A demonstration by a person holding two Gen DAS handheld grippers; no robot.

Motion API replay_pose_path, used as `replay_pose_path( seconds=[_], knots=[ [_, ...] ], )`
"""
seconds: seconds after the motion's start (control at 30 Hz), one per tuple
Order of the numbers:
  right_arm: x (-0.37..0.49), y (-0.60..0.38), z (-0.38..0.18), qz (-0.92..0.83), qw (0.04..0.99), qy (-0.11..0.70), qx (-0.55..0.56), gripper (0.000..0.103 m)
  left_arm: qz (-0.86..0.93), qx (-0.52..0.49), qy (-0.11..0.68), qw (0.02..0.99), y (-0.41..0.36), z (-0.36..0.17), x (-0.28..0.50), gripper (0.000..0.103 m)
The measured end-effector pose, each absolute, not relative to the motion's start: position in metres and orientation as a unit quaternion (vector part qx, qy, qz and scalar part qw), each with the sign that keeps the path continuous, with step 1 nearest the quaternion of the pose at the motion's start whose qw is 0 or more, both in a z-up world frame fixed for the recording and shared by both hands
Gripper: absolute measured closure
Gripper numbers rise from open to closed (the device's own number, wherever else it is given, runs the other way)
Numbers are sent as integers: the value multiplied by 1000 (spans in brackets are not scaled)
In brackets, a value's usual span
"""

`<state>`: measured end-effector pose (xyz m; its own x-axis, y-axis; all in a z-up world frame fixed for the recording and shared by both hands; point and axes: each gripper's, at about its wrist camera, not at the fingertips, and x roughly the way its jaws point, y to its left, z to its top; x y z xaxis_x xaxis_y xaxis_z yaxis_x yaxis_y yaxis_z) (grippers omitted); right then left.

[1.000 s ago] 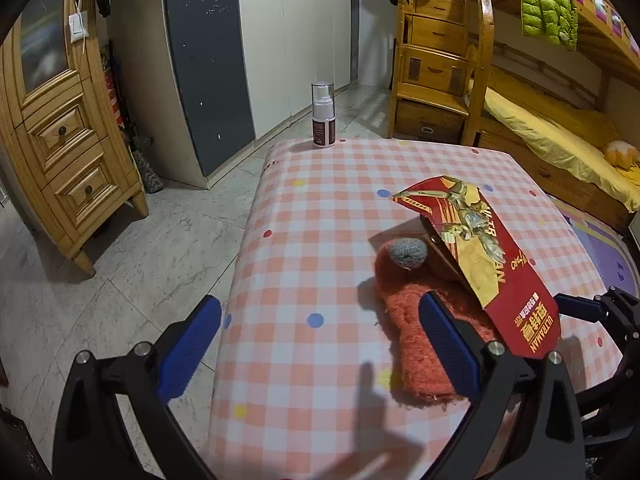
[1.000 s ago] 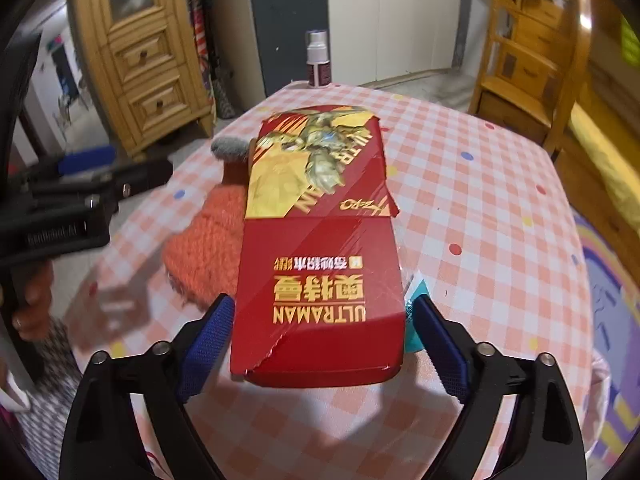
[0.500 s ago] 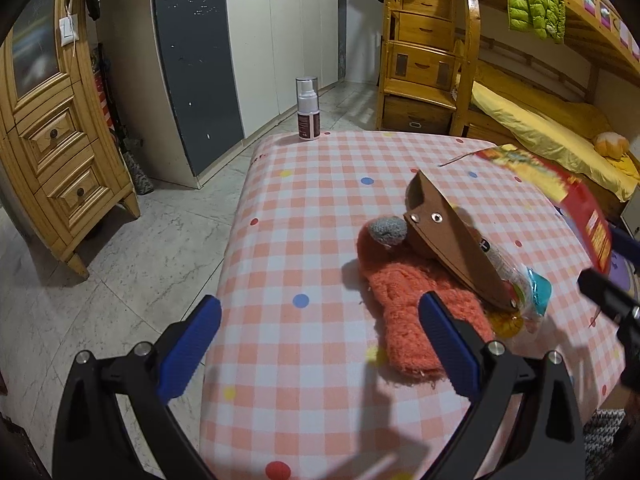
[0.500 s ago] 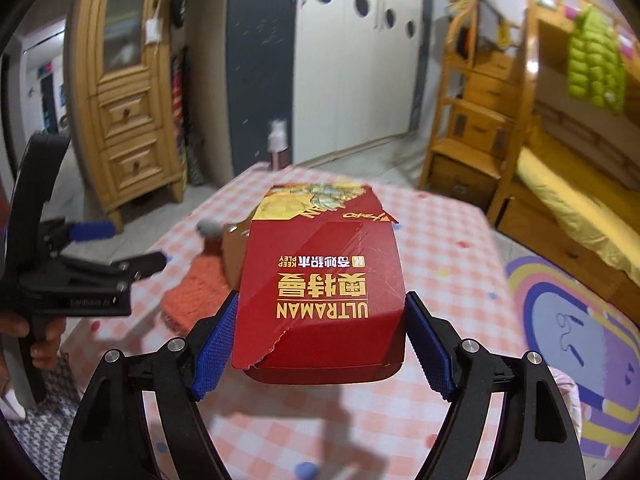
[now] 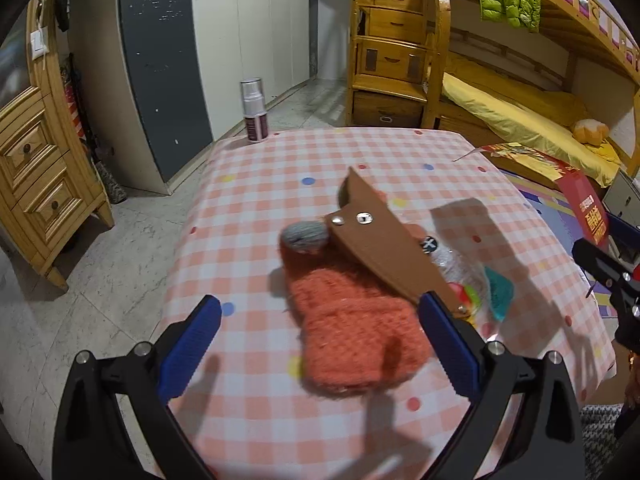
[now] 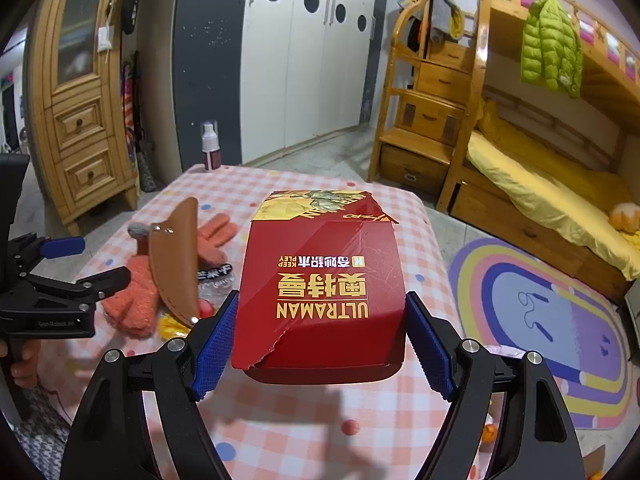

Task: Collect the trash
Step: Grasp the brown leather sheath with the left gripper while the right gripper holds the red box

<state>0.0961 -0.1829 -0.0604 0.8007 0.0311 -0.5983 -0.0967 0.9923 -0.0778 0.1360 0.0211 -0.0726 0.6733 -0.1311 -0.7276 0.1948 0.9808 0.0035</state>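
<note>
**Holding the red box up over the table**

Gripping the red box (image 6: 320, 292) from both sides, the right gripper (image 6: 320, 344) has its blue pads pressed on the box's two edges. The box is held up in the air, above the table (image 6: 384, 408), and it does not touch the cloth. It is a torn red card box with gold letters that say ULTRAMAN. One flap at its far end is bent up. In the left wrist view the same box (image 5: 576, 196) shows at the far right, past the table's edge.

The left gripper (image 5: 320, 344) hangs over the near side of the table with its tongs wide apart. There is nothing between them. Its blue pads (image 5: 192, 348) sit above the pink and white checked cloth.

An orange glove (image 5: 352, 336) lies flat on the table. A grey fluffy ball (image 5: 306, 236) sits at its far end. A brown leather sheath (image 5: 384, 248) lies slanted across the glove, with two shiny studs on it. Just beside the sheath, on the right, is a crinkly clear wrapper (image 5: 468, 276) with bits of red, green and teal in it.

A small spray bottle (image 5: 254, 110) stands upright at the far corner of the table, well apart from the other things.

On the floor to the right is a rainbow rug (image 6: 548, 312). Behind it stands a wooden bunk bed (image 6: 532, 184) with a yellow sheet, and a green jacket (image 6: 552, 44) hangs from the top rail.
</note>
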Motion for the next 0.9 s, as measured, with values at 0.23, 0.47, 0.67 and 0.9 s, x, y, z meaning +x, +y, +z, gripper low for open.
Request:
replay_pose_path(
  seconds=[0.23,0.47,0.67,0.9],
  knots=[
    [95,-193,-65,30,944,326,-48,24,-78,54,415,905,-15,-79,163,7],
    [94,-192,-66,36,942,328,-53,24,-34,89,428,899,-44,-90,182,7],
    [91,-198,-65,33,943,327,-45,24,-34,120,428,895,-54,-97,185,39],
    [88,-205,-64,25,944,327,-31,24,-89,110,417,898,-40,-90,172,58]
  ],
)
